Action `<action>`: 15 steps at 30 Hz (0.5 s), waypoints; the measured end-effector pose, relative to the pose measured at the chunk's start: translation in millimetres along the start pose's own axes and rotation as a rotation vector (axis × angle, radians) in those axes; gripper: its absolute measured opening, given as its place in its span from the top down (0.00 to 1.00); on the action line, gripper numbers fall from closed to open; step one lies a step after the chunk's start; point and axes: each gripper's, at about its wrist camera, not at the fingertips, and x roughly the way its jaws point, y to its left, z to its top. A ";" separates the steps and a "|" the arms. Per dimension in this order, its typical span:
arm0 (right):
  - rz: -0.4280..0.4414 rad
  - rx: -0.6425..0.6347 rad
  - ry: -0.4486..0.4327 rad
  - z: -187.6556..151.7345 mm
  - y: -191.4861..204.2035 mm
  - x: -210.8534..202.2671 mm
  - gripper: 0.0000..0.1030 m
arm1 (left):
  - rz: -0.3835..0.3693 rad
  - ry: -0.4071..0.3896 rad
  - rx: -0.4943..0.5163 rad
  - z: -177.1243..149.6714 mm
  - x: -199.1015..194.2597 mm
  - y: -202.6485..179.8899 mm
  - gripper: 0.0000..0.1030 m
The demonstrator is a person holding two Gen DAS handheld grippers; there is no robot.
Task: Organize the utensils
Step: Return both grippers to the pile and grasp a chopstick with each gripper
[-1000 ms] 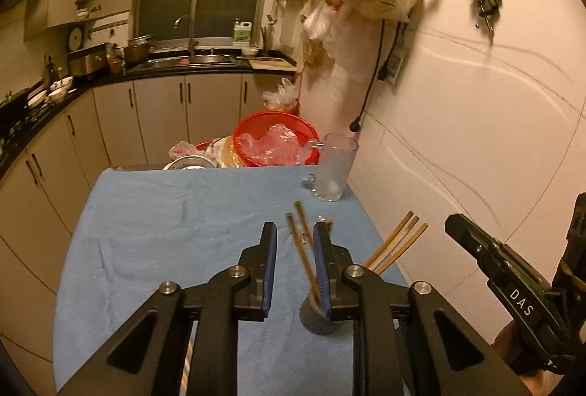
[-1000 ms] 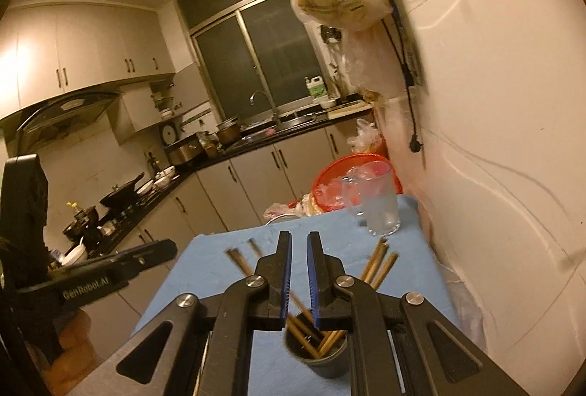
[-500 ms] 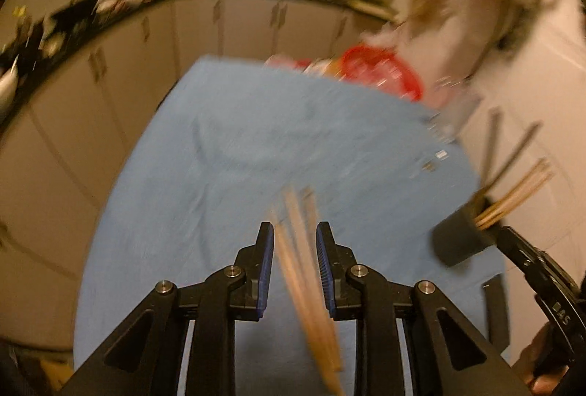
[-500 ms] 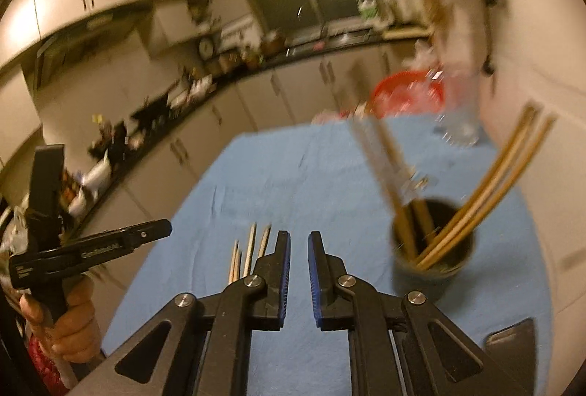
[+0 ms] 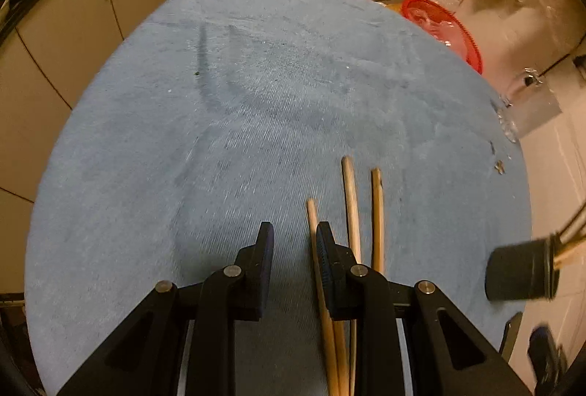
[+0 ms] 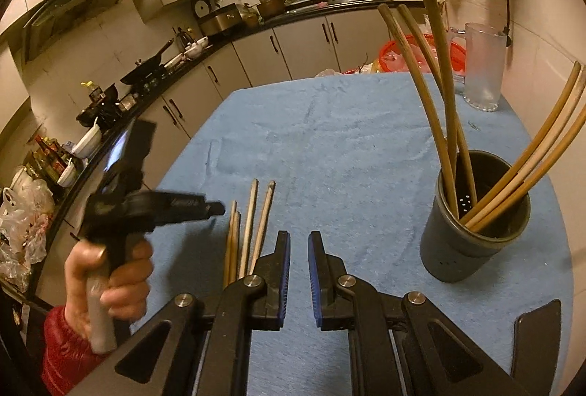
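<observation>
The left gripper (image 5: 291, 238), jaws spread and empty, hangs over the loose pale wooden chopsticks (image 5: 351, 205). It should centre on one stick before closing. The right gripper (image 6: 298, 249) is slightly parted, empty.

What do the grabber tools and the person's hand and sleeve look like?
Each gripper, left gripper and right gripper, has black angular linkage arms with round silver pins, and jaws lined with ribbed blue pads. The left one has a pistol-style black body with white lettering and a grey handle. The bare left hand wears a red padded sleeve.
</observation>
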 end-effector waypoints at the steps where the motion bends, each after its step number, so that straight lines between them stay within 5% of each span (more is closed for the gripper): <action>1: -0.002 -0.001 0.002 0.7 3.3 0.4 0.89 | 0.002 0.002 0.006 0.6 2.8 -3.4 0.77; 7: -0.007 -0.008 0.012 3.2 6.8 4.5 0.89 | 0.073 0.005 0.030 2.5 12.3 -10.3 0.80; 15: 0.048 -0.024 0.108 24.7 24.2 42.7 0.87 | 0.103 0.006 0.062 -46.6 -13.0 30.7 0.85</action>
